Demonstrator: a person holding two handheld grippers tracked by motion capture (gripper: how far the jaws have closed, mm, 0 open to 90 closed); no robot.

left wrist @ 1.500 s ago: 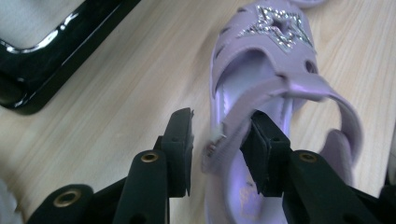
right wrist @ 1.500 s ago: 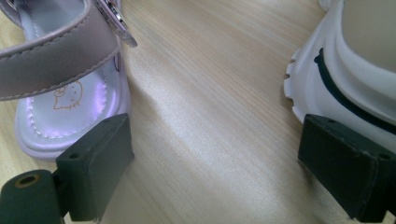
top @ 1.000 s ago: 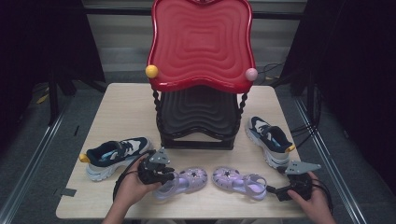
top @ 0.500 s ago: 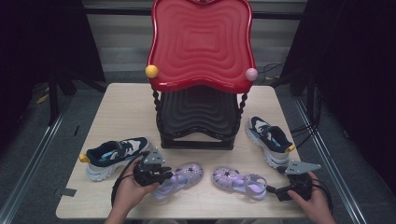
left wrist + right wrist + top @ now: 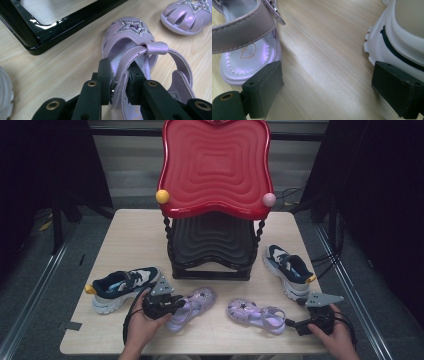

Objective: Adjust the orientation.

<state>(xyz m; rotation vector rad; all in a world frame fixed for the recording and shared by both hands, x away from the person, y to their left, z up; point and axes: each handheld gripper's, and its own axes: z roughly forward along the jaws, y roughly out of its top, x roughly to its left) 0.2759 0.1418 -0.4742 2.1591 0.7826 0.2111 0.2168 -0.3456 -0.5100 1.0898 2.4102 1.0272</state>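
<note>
A red and black tiered stand [image 5: 215, 220] stood at the worktop's [image 5: 130, 235] far middle. Near the front edge lay a lilac sandal [image 5: 192, 306], its side strap pinched by the left gripper's [image 5: 119, 82] fingers. The right gripper [image 5: 327, 87], fingers spread, rested between the second sandal [image 5: 242, 45] and a sneaker [image 5: 402, 32].

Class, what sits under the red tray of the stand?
Under the red tray sits a black ridged tray on the same stand. Its back part is covered by the red one, so anything there is hidden.
</note>
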